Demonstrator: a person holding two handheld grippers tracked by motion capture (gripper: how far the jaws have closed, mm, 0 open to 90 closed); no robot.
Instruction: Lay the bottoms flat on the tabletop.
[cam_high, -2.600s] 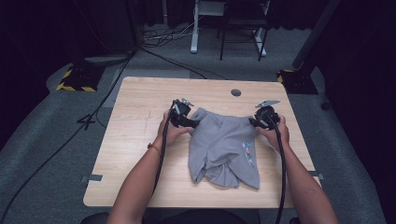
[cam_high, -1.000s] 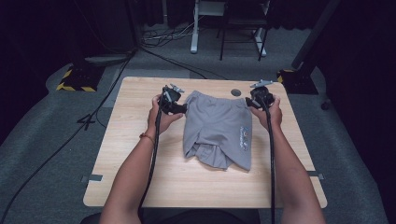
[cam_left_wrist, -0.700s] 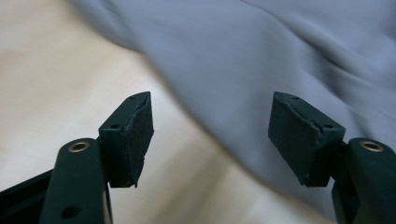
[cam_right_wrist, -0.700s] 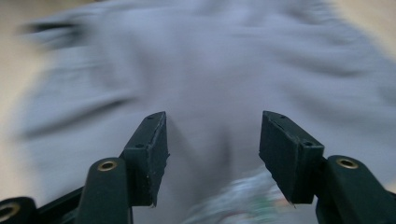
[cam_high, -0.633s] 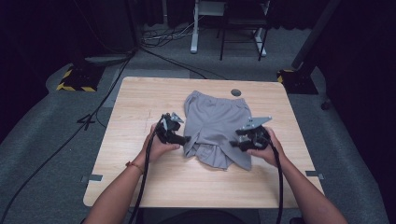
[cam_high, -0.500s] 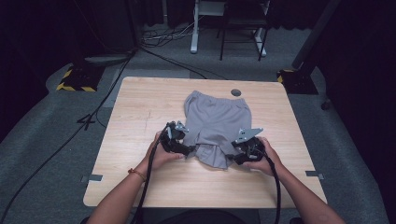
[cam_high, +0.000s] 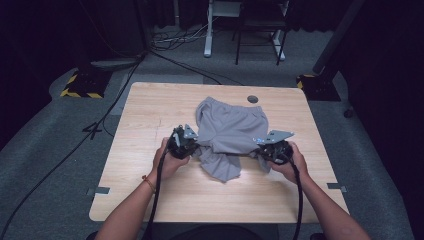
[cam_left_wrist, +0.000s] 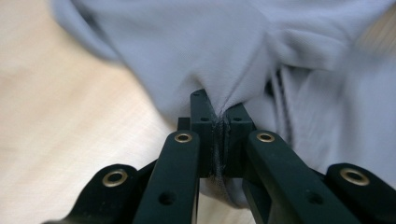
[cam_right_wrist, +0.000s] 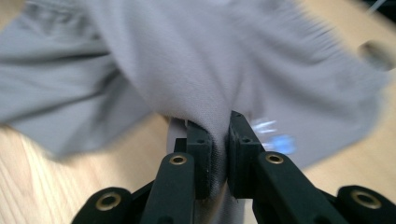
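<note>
Grey knit cotton shorts (cam_high: 231, 131) lie mid-table; the left gripper (cam_left_wrist: 219, 122) and right gripper (cam_right_wrist: 219, 135) have just closed, each pinching a fold of leg fabric between its jaws. Lift both evenly, keeping cloth taut between jaws.

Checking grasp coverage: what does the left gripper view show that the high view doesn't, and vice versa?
Left gripper view: the contact itself. The left gripper has its jaws pinched together on a fold of the grey shorts, with cloth bunched between the pads; its jaws have just been closing.

High view: the whole layout. The right gripper is at the shorts' right edge, both hands are on the wooden table, and the waistband end lies toward the far side.

Both: left gripper, grey shorts and table surface.
</note>
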